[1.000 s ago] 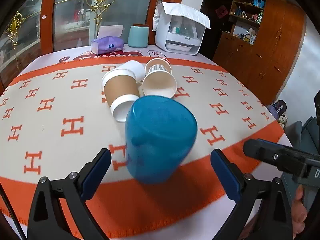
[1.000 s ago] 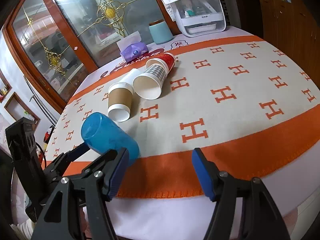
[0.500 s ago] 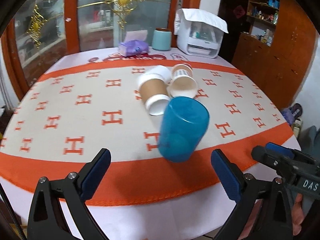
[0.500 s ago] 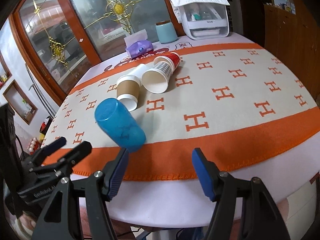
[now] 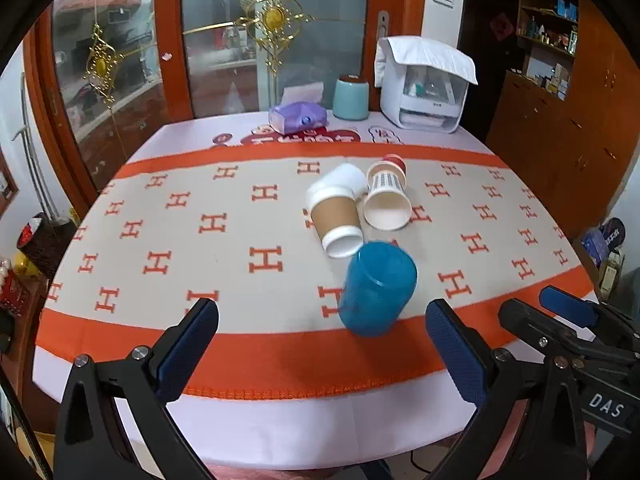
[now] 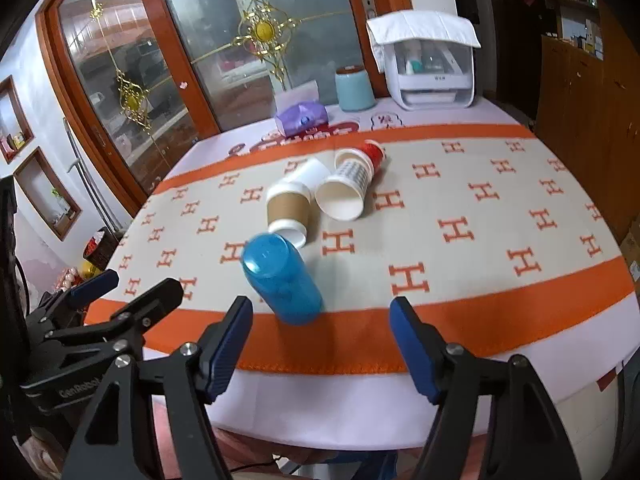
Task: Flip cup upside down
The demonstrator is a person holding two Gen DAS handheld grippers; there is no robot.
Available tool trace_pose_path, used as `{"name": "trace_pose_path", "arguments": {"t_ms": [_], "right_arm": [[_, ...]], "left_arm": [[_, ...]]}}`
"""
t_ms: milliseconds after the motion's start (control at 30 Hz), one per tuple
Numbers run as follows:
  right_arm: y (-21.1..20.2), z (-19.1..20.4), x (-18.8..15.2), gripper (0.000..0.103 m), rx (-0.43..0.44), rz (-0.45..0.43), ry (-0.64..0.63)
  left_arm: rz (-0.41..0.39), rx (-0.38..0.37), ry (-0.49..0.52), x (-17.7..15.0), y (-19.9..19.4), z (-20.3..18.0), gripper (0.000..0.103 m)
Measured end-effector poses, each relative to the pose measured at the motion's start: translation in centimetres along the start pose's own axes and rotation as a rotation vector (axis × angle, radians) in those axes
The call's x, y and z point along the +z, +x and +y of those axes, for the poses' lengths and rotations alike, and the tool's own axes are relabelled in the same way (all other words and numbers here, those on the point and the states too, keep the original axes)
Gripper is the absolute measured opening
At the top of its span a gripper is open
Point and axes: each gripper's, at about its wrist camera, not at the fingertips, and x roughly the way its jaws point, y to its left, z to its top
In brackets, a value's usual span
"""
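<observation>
A blue plastic cup (image 5: pixel 376 288) stands upside down on the orange border of the tablecloth, near the table's front edge; it also shows in the right wrist view (image 6: pixel 282 278). My left gripper (image 5: pixel 322 346) is open and empty, pulled back from the cup toward the front edge. My right gripper (image 6: pixel 322 342) is open and empty, also back from the cup. Each gripper shows in the other's view: the right one (image 5: pixel 568 320) and the left one (image 6: pixel 120 296).
Paper cups lie on their sides behind the blue cup: a brown-sleeved one (image 5: pixel 336 216), a checked one (image 5: pixel 387 200), a white one and a red one. A purple tissue pack (image 5: pixel 298 118), a teal jar (image 5: pixel 351 98) and a white appliance (image 5: pixel 424 88) stand at the table's far edge.
Both grippers have drawn back from the blue cup, which looks smaller and farther off. The cup stays upside down on the cloth.
</observation>
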Motion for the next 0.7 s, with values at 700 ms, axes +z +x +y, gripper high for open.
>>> {"name": "trace_pose_path", "arguments": {"t_ms": [700], "right_arm": [[-2.2, 0.7, 2.5, 0.074, -0.061, -0.129, -0.045]], "left_arm": [[-0.04, 0.059, -0.063, 2.7, -2.0, -0.3, 0.102]]}}
